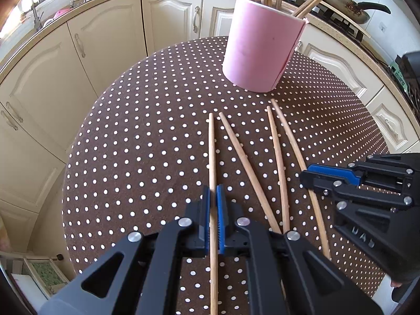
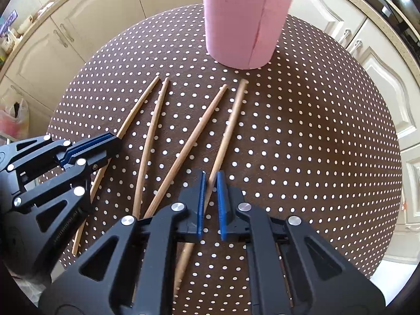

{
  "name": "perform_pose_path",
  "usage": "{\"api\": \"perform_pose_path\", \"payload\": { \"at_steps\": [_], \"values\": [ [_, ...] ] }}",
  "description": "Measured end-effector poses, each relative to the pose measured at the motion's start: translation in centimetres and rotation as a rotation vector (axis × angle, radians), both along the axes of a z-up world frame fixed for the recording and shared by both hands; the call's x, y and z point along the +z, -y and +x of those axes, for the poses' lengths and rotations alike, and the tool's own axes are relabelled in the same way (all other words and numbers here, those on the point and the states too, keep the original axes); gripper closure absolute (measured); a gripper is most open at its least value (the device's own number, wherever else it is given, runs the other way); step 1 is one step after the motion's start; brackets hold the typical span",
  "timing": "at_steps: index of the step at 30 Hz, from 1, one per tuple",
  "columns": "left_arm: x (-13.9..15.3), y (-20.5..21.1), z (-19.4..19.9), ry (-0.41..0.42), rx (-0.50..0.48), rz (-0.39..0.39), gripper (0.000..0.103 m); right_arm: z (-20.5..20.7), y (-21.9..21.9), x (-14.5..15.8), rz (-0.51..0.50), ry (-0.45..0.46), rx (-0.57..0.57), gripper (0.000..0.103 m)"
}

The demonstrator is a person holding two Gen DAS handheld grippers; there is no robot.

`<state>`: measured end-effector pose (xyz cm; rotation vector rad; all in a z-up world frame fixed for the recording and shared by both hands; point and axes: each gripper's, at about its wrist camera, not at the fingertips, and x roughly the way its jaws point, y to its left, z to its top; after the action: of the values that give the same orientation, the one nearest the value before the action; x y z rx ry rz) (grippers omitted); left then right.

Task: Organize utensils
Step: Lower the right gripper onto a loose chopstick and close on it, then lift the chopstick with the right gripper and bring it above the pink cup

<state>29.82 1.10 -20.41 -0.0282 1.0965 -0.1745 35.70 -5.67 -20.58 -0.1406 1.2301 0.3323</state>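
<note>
On the dotted brown tablecloth (image 1: 131, 131), thin, stiff, light wooden chopsticks (image 1: 212, 157) (image 2: 228, 131) are clamped mid-length by left gripper (image 1: 213, 197) and right gripper (image 2: 210, 191), likely slippery.

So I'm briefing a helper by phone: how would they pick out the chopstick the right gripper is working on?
Find the pink holder on the dotted tablecloth. Four chopsticks lie before it; the right gripper is shut on the rightmost chopstick, the only one running between its blue pads.
</note>
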Motion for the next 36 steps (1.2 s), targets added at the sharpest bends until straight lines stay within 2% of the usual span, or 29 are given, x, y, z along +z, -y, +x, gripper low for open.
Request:
{"api": "perform_pose_path", "payload": {
  "at_steps": [2, 8, 15, 21, 26, 30, 36],
  "values": [
    [0.1, -0.3, -0.4, 0.012, 0.001, -0.013, 0.098, 0.0, 1.4, -0.1, 0.053, -0.009, -0.021, 0.097],
    [1.5, -1.5, -1.3, 0.061, 0.015, -0.049, 0.098, -0.7, 4.3, 0.4, 0.126, 0.01, -0.052, 0.098],
    [3.7, -2.1, -2.8, 0.147, 0.002, -0.098, 0.098, -3.2, 8.3, 1.8, 0.245, 0.066, -0.073, 0.098],
    [5.9, -1.8, -4.0, 0.244, -0.029, -0.152, 0.098, -5.6, 11.9, 4.3, 0.373, 0.172, -0.074, 0.098],
    [7.4, -0.4, -5.0, 0.338, -0.061, -0.174, 0.098, -7.5, 12.3, 6.8, 0.424, 0.286, -0.093, 0.098],
    [8.6, 0.7, -5.1, 0.413, -0.082, -0.225, 0.098, -8.9, 13.6, 8.8, 0.47, 0.372, -0.095, 0.098],
    [11.1, 2.2, -4.3, 0.526, -0.081, -0.283, 0.098, -8.6, 14.6, 10.7, 0.515, 0.478, -0.088, 0.098]
  ]
}}
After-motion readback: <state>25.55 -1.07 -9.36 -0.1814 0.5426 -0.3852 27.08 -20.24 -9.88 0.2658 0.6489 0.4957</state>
